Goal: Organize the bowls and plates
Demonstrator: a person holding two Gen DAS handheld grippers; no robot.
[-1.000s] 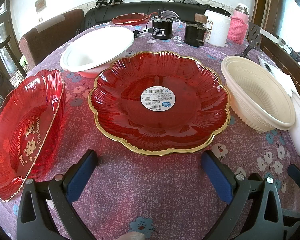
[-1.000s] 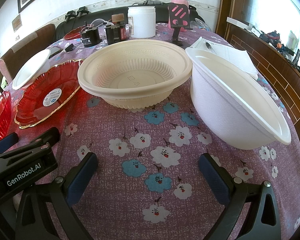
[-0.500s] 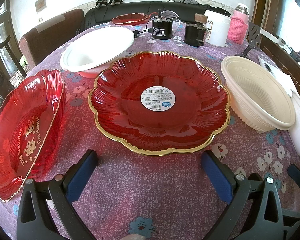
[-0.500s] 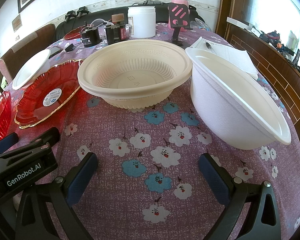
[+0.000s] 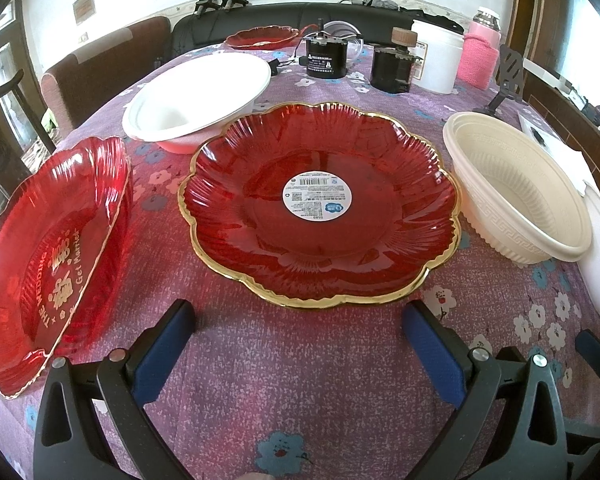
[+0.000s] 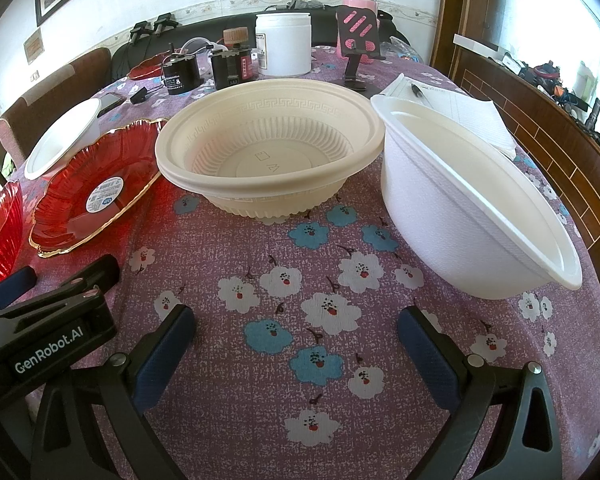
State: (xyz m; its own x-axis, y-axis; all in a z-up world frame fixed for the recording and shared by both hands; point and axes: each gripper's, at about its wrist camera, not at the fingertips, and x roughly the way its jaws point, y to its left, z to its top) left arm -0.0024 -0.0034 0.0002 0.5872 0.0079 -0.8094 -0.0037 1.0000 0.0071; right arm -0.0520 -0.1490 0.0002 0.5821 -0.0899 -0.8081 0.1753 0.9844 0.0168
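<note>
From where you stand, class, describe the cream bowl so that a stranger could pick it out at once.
On the purple flowered tablecloth, find the gold-rimmed red plate. The cream bowl sits between it and a smooth white bowl. Only it has ribbed walls and a key-pattern band along its rim.

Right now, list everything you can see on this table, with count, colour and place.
Red plates: three; one centre, one left edge, one far back.
White bowls: two; one far right, one back left.
Cream bowl: one, between centre plate and right white bowl.
White tub: one, back.
Black devices: two, back middle.
Pink bottle: one, back right.
Phone stand: one, black, back right.
Papers with pen: white, right.
Tablecloth: purple, floral.
Left gripper: open.
Right gripper: open.
</note>
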